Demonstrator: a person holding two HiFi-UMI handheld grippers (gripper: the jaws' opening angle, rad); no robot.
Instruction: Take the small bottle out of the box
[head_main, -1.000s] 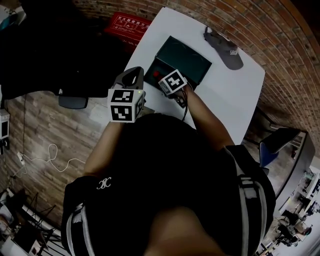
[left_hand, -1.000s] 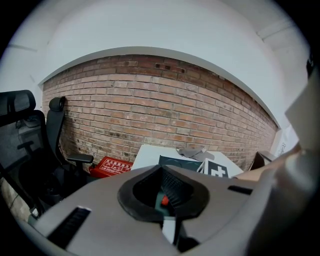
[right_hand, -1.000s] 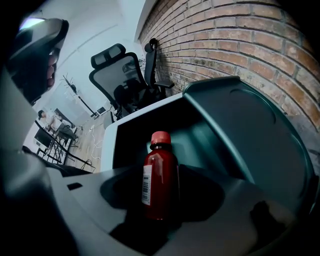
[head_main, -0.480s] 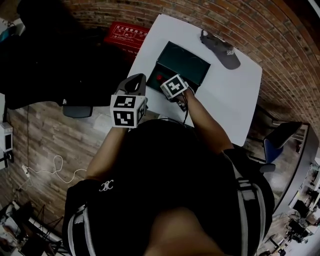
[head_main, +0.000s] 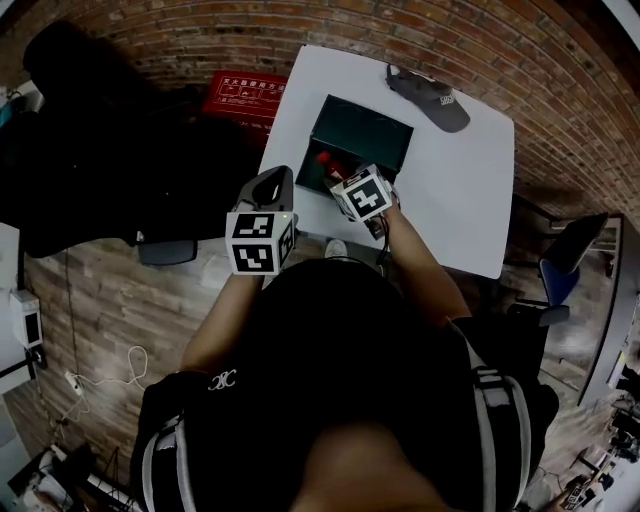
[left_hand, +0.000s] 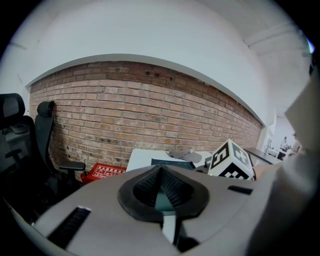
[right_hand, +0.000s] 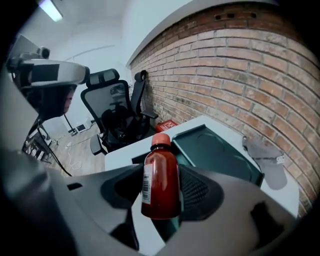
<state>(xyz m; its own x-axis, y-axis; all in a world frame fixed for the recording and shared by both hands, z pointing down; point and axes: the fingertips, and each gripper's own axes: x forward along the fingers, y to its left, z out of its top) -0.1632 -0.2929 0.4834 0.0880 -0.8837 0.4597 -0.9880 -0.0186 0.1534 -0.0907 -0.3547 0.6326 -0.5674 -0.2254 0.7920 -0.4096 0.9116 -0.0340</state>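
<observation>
A small red bottle (right_hand: 161, 182) with a red cap and a white label stands upright between the jaws of my right gripper (right_hand: 162, 192), which is shut on it. In the head view the bottle (head_main: 325, 159) sits at the near left edge of the dark green open box (head_main: 365, 140), with the right gripper (head_main: 337, 172) just behind it. The box (right_hand: 215, 152) lies on a white table (head_main: 450, 190). My left gripper (head_main: 268, 185) hovers off the table's near left corner, its jaws shut on nothing (left_hand: 161, 192).
A grey cap (head_main: 425, 93) lies on the table beyond the box. A red case (head_main: 245, 95) sits on the floor to the table's left. Black office chairs (right_hand: 112, 115) stand near the brick wall. The person's body hides the table's near edge.
The head camera has swung, so the table sits lower in view. My right gripper stays shut on the bottle and has drawn slightly back from the box. The left gripper has hardly moved.
</observation>
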